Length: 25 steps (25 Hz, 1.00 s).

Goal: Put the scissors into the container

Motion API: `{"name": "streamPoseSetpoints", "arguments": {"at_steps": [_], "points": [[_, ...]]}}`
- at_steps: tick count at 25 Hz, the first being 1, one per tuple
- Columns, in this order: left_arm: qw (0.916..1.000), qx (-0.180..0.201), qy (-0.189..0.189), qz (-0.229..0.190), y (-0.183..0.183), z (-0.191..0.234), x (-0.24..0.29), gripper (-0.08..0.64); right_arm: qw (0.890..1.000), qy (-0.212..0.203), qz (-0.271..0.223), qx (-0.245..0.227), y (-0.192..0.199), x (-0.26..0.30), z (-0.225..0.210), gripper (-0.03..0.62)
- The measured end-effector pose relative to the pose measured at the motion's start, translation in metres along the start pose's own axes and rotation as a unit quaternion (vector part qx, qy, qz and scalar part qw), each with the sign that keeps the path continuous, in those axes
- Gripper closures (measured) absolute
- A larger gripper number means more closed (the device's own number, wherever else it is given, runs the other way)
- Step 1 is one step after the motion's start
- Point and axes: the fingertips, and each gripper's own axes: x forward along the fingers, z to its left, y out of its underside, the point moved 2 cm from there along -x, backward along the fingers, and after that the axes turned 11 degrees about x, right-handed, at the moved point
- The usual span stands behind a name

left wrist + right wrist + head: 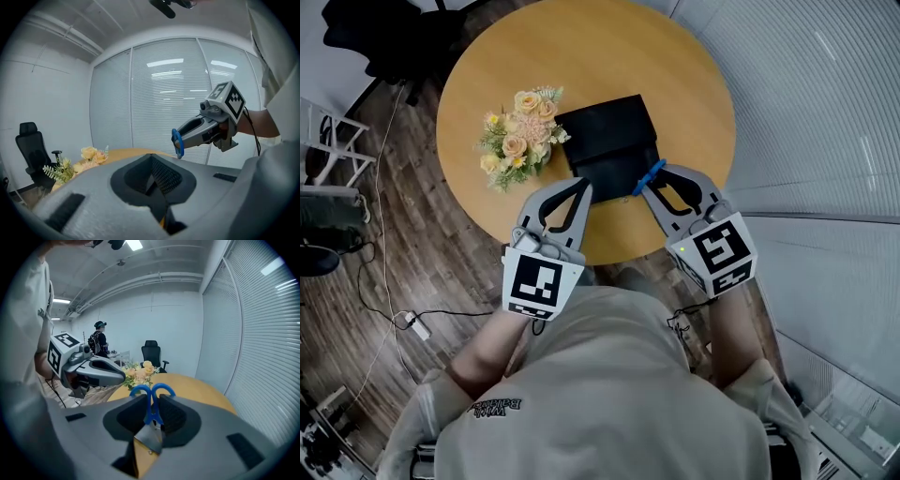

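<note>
The right gripper (152, 420) squeezes the scissors (151, 401), with the blue handles sticking out in front. The left gripper (157, 187) beside it is pinched closed with nothing in it. Just past them, the black container (609, 136) sits on the round table (694, 103), next to flowers (520, 139).

Ceiling lights (134, 244) are shining bright and even, glaring off the blinds (164, 63); both gripper views are bending inside dark fisheye corners.
</note>
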Motion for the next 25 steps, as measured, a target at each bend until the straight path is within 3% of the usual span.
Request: {"name": "streamPoseSetpoints", "arguments": {"at_steps": [5, 13, 18, 25], "points": [[0.9999, -0.006, 0.007, 0.010, 0.013, 0.008, 0.008, 0.538, 0.999, 0.003, 0.042, -0.031, 0.006, 0.030, 0.000, 0.497], [0.9984, -0.027, -0.010, 0.049, 0.046, 0.018, 0.021, 0.538, 0.993, -0.040, 0.094, -0.055, 0.030, 0.072, -0.003, 0.497], [0.9963, -0.049, -0.015, 0.069, 0.060, 0.016, 0.029, 0.538, 0.980, -0.046, 0.140, -0.133, 0.054, 0.095, -0.004, 0.497], [0.9926, -0.058, -0.020, 0.105, 0.085, 0.011, 0.045, 0.538, 0.965, -0.079, 0.190, -0.163, 0.094, 0.119, -0.008, 0.497]]}}
